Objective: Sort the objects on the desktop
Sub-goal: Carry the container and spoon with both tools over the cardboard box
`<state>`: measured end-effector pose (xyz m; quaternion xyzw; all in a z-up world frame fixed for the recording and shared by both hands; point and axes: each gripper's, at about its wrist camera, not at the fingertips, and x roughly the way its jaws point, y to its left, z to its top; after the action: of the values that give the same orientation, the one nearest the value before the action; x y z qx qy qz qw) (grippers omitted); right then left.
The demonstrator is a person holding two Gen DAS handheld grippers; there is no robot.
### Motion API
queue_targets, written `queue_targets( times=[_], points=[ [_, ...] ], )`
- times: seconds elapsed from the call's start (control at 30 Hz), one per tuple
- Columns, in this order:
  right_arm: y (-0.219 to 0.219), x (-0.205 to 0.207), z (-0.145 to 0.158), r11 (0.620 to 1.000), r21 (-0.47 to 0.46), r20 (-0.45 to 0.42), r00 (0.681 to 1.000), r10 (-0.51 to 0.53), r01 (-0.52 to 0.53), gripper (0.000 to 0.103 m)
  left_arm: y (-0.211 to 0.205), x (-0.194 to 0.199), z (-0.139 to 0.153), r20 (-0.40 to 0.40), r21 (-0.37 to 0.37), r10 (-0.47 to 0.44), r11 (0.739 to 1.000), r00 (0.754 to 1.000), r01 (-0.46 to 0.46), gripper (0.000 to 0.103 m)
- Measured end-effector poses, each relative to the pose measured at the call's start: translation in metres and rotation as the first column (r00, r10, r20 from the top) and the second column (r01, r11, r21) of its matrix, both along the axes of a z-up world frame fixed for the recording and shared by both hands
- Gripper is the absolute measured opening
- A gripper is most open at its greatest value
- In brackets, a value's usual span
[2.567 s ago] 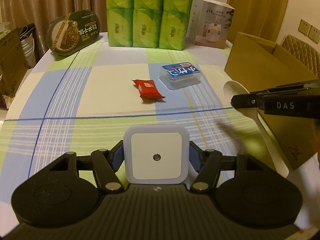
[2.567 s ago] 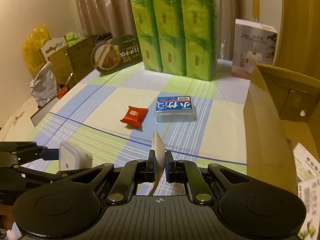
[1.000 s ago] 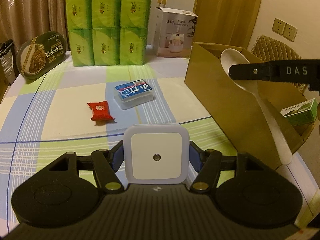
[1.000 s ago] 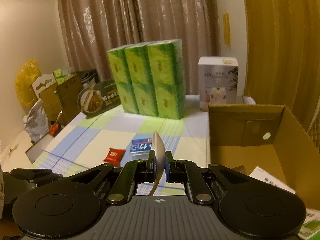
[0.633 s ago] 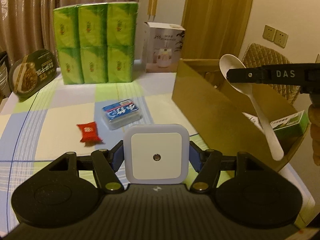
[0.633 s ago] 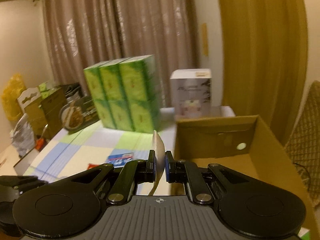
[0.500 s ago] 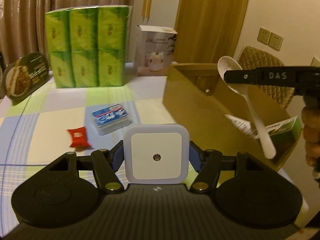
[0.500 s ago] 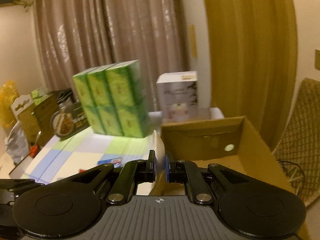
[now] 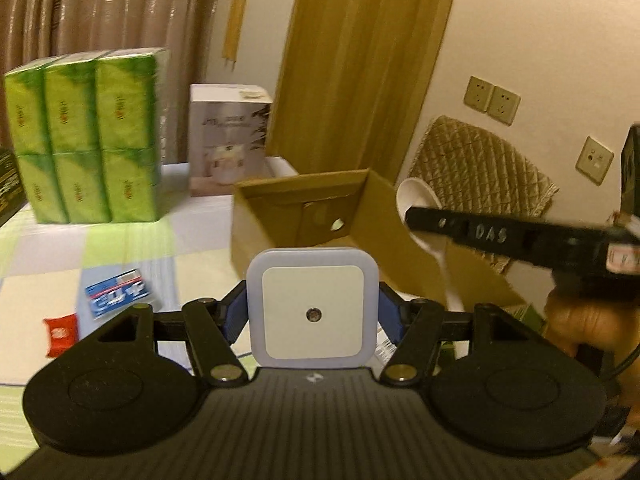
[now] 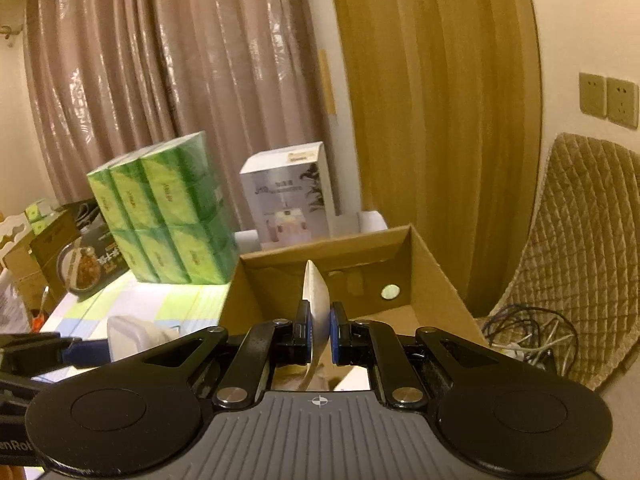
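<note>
Spoon (image 10: pixel 316 300) and night light (image 9: pixel 313 307) are both held in the air, 1 per gripper; the white spoon sits edge-on between the blue pads of the right gripper (image 10: pixel 319 332), which are closed almost fully onto its bowl, its handle hanging down below the jaws; seen from the left wrist, the spoon's bowl sticks up past the black finger marked DAS and the handle slopes down over the box (image 9: pixel 320 208); the left gripper (image 9: pixel 313 312) clamps the square white night light by its 2 sides, jaws partly open to its width, its face with a small central dot toward the camera; the light sits in front of the box's near wall in that view; the open cardboard box stands at the table's right edge, some packets blurred inside it; on the checked tablecloth (image 9: pixel 132 244) to the left lie a blue-labelled clear case (image 9: pixel 118 294) and, near it, a red sachet (image 9: pixel 60 334); behind them stand 6 green tissue packs (image 9: pixel 86 136) and a white carton (image 9: pixel 228 140).
</note>
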<state>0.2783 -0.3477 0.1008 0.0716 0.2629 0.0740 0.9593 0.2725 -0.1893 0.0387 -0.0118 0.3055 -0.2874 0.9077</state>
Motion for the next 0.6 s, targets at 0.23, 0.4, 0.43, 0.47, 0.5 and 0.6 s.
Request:
queue_targets(
  times=[0.23, 0.4, 0.43, 0.47, 0.5, 0.6],
  points=[
    [-0.013, 0.003, -0.006, 1.000, 0.007, -0.011, 1.000, -0.016, 0.016, 0.005, -0.031, 0.010, 0.004, 0.002, 0.001, -0.031, 1.000, 1.000, 0.031, 0.060],
    [-0.019, 0.003, -0.007, 1.000, 0.014, -0.014, 1.000, -0.022, 0.022, 0.005, -0.045, 0.015, 0.000, -0.003, 0.014, -0.046, 0.999, 0.999, 0.046, 0.060],
    [-0.020, 0.003, -0.008, 1.000, 0.015, -0.015, 1.000, -0.024, 0.024, 0.005, -0.046, 0.016, -0.001, -0.005, 0.015, -0.048, 0.999, 0.999, 0.049, 0.060],
    [-0.021, 0.003, -0.008, 1.000, 0.016, -0.016, 1.000, -0.025, 0.025, 0.005, -0.048, 0.017, -0.002, -0.006, 0.016, -0.050, 0.999, 0.999, 0.050, 0.060],
    [-0.021, 0.003, -0.009, 1.000, 0.016, -0.017, 1.000, -0.026, 0.026, 0.005, -0.049, 0.018, -0.004, -0.008, 0.017, -0.052, 0.999, 0.999, 0.052, 0.060],
    [-0.023, 0.004, -0.010, 0.999, 0.015, -0.018, 0.999, -0.030, 0.031, 0.005, -0.053, 0.021, -0.007, -0.014, 0.018, -0.054, 0.998, 0.998, 0.055, 0.060]
  ],
)
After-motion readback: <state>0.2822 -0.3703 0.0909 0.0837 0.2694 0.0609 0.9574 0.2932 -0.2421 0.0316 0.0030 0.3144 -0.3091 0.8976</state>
